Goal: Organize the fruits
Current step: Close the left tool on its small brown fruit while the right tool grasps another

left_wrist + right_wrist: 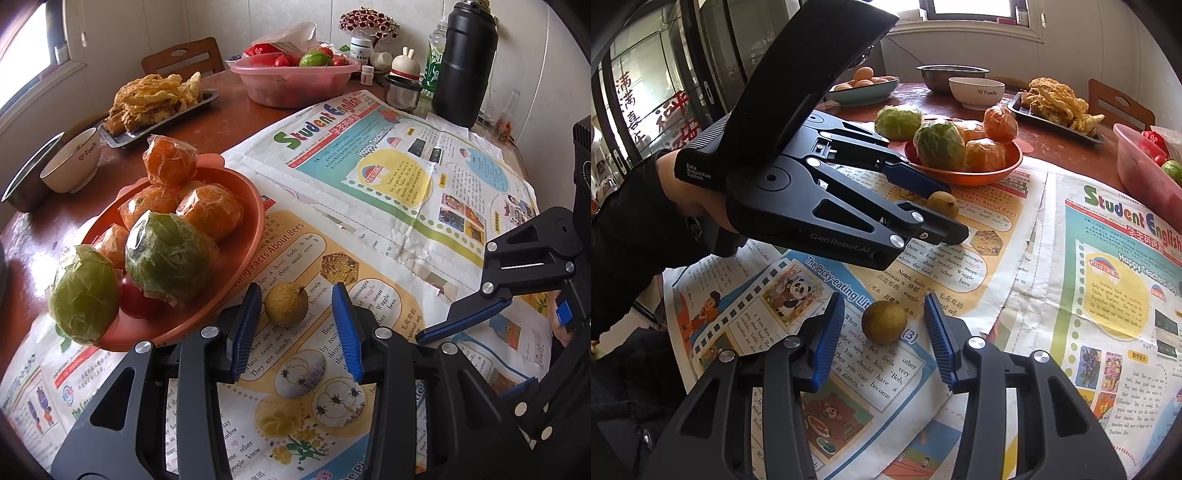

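Two round, rough-skinned longans (286, 303) (884, 322)

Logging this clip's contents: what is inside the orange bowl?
The orange bowl holds plastic-wrapped oranges, two wrapped green fruits and a red fruit low at its rim. Anything beneath the pile is covered.

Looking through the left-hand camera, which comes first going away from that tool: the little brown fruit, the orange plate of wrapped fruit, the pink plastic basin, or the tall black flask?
1. Small round brown fruit, between the left tool's open fingers.
2. Orange plastic plate, just left.
3. Pink plastic basin, far back, centre.
4. Tall black flask, far back, right; too close to call against the basin.
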`<state>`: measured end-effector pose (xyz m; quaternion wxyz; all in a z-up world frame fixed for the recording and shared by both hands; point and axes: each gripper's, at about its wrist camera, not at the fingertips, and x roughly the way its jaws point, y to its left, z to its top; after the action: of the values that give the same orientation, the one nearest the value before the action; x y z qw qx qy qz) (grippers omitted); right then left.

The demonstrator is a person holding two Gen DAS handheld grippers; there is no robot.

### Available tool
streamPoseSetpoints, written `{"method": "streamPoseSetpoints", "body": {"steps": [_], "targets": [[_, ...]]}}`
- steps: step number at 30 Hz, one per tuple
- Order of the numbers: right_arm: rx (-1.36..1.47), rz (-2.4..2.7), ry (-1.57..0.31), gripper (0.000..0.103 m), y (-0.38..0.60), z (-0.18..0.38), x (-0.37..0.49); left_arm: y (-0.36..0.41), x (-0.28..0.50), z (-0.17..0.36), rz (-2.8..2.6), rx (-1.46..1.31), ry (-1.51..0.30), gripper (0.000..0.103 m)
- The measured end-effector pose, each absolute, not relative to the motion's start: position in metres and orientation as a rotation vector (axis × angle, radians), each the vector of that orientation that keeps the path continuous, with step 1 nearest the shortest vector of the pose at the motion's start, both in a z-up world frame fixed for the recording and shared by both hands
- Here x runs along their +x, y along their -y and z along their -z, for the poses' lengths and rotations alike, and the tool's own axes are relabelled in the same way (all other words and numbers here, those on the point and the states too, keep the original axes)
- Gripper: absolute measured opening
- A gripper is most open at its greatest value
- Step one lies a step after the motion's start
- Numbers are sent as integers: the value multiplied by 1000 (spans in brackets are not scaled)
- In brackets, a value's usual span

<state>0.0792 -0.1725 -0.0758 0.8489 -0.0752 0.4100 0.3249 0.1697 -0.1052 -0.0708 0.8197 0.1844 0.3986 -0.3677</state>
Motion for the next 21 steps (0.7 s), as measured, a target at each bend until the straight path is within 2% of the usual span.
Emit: {"method": "streamPoseSetpoints", "body": {"steps": [10,12,21], "targets": [[-162,-672,-861,36,174,76,81,106,168,71,781,399,-849,27],[-169,-668,-860,31,174,76,81,106,169,71,781,399,-850,25],[-193,-665,-850,23,175,77,76,106,168,71,781,400,-849,25]]}}
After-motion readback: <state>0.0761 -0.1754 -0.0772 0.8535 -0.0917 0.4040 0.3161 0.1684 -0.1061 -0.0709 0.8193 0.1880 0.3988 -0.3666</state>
